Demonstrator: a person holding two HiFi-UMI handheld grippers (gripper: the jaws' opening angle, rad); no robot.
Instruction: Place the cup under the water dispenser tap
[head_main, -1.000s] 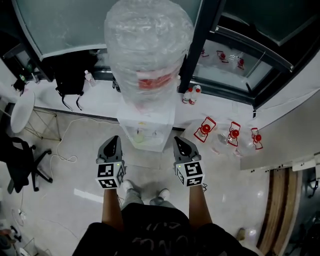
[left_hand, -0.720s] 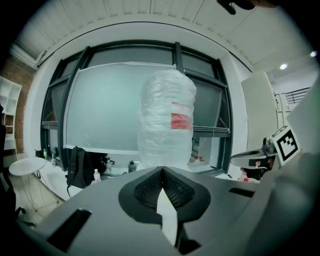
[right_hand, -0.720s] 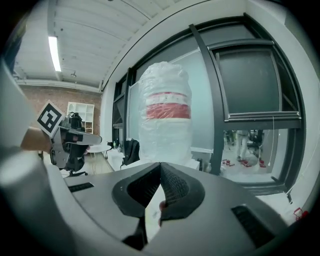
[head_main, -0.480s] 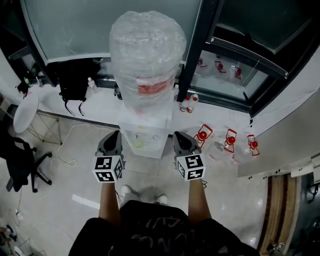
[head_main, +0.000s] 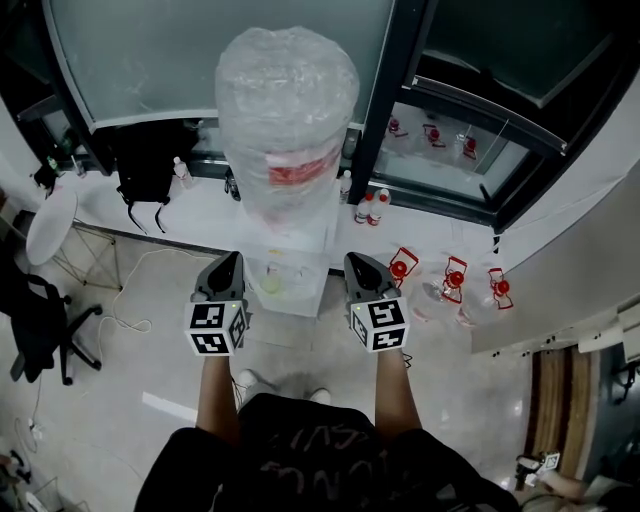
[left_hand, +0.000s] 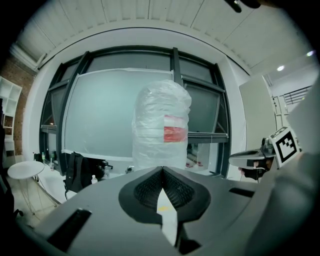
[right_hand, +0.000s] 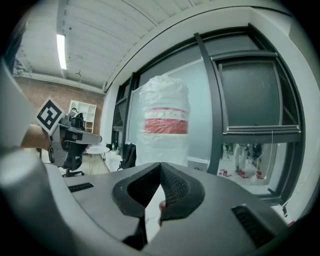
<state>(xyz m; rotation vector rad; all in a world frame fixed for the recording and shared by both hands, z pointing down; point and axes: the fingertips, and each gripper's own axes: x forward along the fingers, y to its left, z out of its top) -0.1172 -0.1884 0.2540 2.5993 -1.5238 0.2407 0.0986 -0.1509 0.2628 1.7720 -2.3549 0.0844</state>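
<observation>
The white water dispenser (head_main: 290, 270) stands ahead of me, topped by a big bottle (head_main: 287, 110) wrapped in clear plastic with a red label. A small pale green thing (head_main: 272, 283) sits in its tap recess; I cannot tell whether it is the cup. My left gripper (head_main: 228, 262) is held at the dispenser's left front and my right gripper (head_main: 355, 262) at its right front. Both are shut with nothing in them. The wrapped bottle (left_hand: 162, 125) rises beyond the shut left gripper (left_hand: 162, 170), and the bottle (right_hand: 164, 120) also stands beyond the shut right gripper (right_hand: 160, 165).
A black backpack (head_main: 145, 160) and small bottles (head_main: 368, 205) sit on the window ledge. A round white table (head_main: 45, 220) and an office chair (head_main: 40, 320) are at the left. Red-capped water jugs (head_main: 445, 280) lie on the floor at the right. A dark window post (head_main: 385, 110) stands behind.
Both grippers have risen together and now sit level with the dispenser's front. Their jaws have stayed shut.
</observation>
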